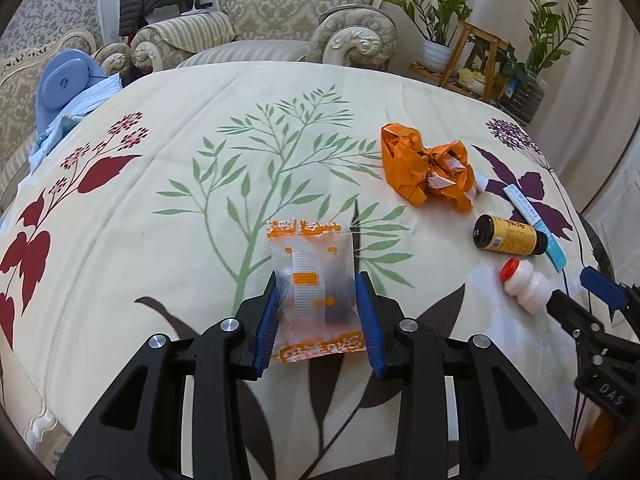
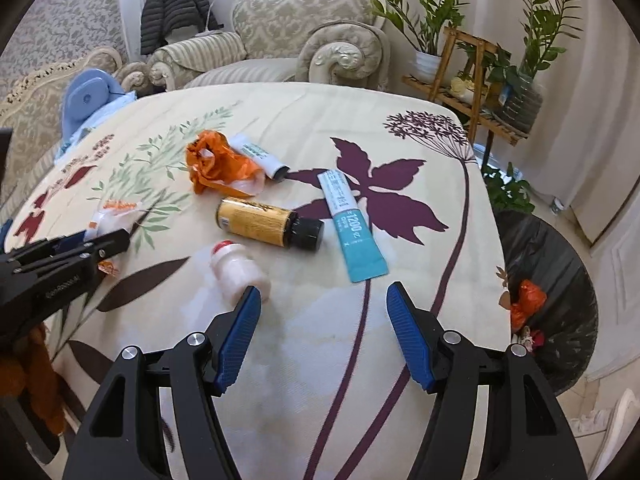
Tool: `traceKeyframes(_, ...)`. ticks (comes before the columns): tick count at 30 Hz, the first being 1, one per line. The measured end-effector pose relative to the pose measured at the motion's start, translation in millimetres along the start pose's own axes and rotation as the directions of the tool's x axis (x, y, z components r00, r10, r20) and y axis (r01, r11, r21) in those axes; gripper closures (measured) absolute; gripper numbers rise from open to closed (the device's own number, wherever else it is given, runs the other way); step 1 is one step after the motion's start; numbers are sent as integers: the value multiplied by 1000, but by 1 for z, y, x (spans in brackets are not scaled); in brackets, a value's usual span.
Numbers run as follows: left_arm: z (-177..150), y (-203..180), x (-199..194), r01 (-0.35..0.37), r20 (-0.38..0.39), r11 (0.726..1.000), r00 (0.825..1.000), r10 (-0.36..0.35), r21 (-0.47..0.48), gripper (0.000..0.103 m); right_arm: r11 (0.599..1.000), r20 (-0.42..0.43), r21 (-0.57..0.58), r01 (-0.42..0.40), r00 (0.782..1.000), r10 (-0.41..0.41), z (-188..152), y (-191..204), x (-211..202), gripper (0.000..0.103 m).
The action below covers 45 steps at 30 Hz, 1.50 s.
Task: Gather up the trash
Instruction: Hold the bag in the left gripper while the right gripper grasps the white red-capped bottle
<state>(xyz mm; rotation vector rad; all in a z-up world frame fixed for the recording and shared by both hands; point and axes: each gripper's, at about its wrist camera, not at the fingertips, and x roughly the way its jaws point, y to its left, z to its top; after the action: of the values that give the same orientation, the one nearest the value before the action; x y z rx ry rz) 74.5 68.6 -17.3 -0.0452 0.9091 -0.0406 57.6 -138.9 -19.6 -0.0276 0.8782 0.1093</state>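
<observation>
My left gripper has its blue pads on both sides of a clear and orange snack wrapper that lies on the floral tablecloth; the pads touch its edges. My right gripper is open and empty above the cloth, its left pad beside a small white bottle with a red cap. Beyond lie a brown bottle with a yellow label, a teal and white tube, a crumpled orange bag and a white tube. The wrapper also shows in the right wrist view.
A black bin bag holding orange trash stands at the table's right edge. Armchairs and a plant stand lie beyond the table. A blue object rests at the far left edge.
</observation>
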Motion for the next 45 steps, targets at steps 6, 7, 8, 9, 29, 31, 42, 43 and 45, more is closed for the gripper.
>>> traceKeyframes(6, -2, 9, -4, -25, 10, 1000, 1000, 25, -6, 67, 999, 8, -10, -39, 999, 39, 3, 8, -2, 39)
traceKeyframes(7, -3, 10, -4, -27, 10, 1000, 1000, 27, -6, 67, 999, 10, -11, -45, 999, 45, 4, 10, -2, 40)
traceKeyframes(8, -3, 11, -4, -32, 10, 999, 999, 32, -5, 67, 999, 9, -11, -49, 999, 49, 5, 12, -1, 40)
traceKeyframes(9, -4, 13, -5, -33, 10, 999, 999, 34, -6, 67, 998, 8, -14, -54, 999, 54, 6, 14, 1, 41)
traceKeyframes(29, -6, 14, -6, -51, 29, 999, 998, 51, 4, 67, 996, -45, -60, -73, 997, 70, 8, 32, 23, 75)
traceKeyframes(31, -6, 14, -7, -50, 31, 999, 998, 50, 3, 67, 996, -41, -57, -72, 997, 69, 7, 31, 21, 75)
traceKeyframes(42, -6, -4, -12, -35, 50, 999, 998, 34, 14, 72, 999, -18, -25, -34, 999, 34, -1, 12, 8, 75)
traceKeyframes(43, -6, -5, -12, -42, 54, 999, 998, 41, 18, 72, 999, -15, -18, -27, 1000, 27, -1, 9, 6, 75)
traceKeyframes(45, -6, -6, -12, -40, 54, 999, 998, 39, 14, 72, 1000, -9, -8, -19, 1000, 19, -2, 4, 4, 75)
